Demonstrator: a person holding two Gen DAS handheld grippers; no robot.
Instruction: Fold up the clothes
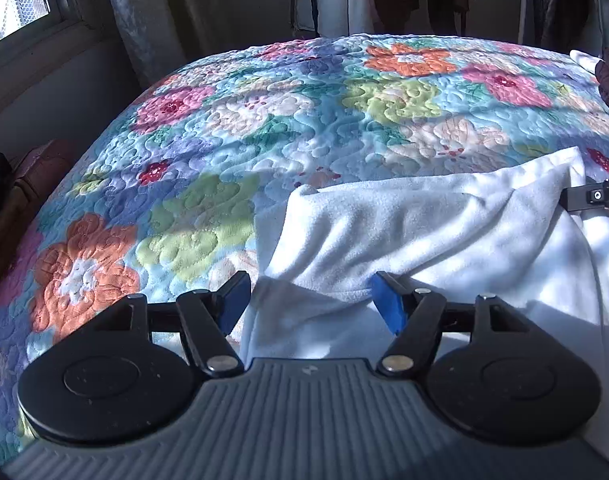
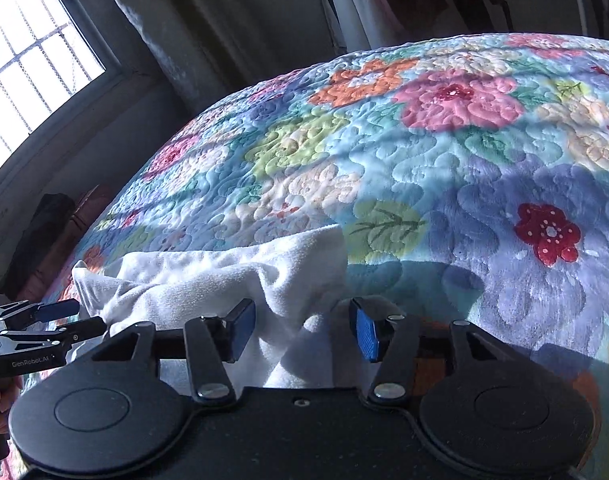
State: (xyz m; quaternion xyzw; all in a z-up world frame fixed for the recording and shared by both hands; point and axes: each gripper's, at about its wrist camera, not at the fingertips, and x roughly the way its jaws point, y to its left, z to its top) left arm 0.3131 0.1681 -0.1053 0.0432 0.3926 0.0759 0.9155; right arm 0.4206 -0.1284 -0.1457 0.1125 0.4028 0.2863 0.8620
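Between the parted blue pads of the left gripper (image 1: pixel 311 300), a rumpled white cloth (image 1: pixel 404 232) on the floral quilt (image 1: pixel 232 120) — untouched by either pad, right gripper (image 2: pixel 302 330) likewise spread, cloth bunched in its gap, no grip.

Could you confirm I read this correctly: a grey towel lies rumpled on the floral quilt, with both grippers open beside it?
Not quite: the towel is white, not grey, as the left wrist view shows. It does lie rumpled on the floral quilt, with the left gripper and right gripper open.
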